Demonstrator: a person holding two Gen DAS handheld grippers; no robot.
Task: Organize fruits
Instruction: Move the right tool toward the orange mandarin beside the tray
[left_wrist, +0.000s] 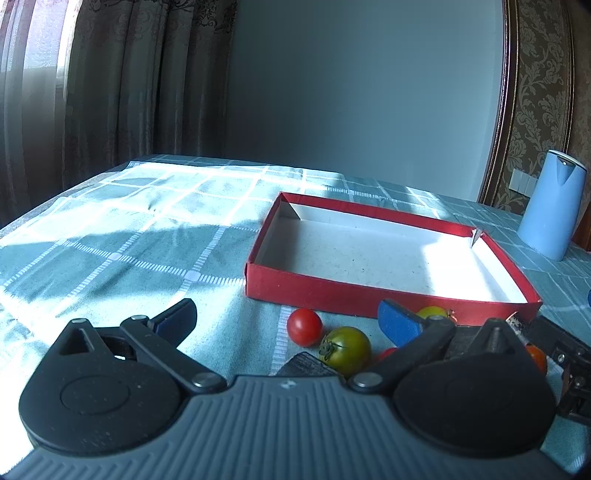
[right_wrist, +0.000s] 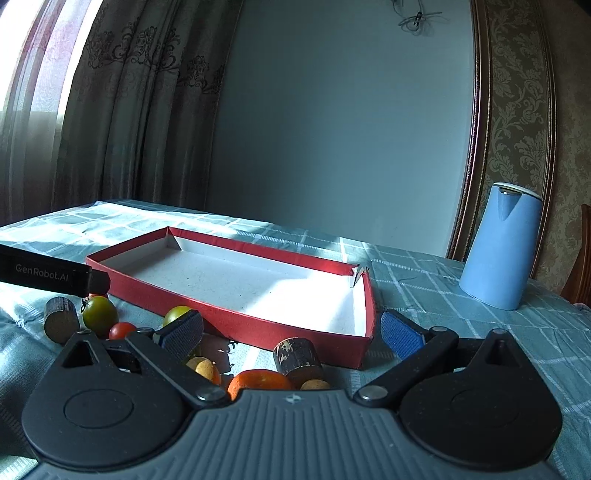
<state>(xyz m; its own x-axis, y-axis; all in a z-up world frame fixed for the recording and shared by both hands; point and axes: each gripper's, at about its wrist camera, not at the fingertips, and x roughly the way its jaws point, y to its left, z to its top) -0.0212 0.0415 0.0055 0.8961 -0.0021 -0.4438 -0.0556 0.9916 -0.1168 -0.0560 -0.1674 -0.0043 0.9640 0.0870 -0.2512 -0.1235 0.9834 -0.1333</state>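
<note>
The left gripper (left_wrist: 288, 317) has its fingers spread wide and holds nothing. The right gripper (right_wrist: 291, 330) is spread wide too. The fruits, like the red tomato (left_wrist: 304, 326) and green tomato (left_wrist: 345, 350), lie on the tablecloth (left_wrist: 129, 240), at 6 o'clock from the red box (left_wrist: 388, 291).

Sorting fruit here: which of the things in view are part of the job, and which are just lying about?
Part of the job:
red tomato
green tomato
orange
red box, nothing in it yet
left gripper and right gripper, both open

Lying about:
blue jug
dark wooden cylinders
checked tablecloth
</note>
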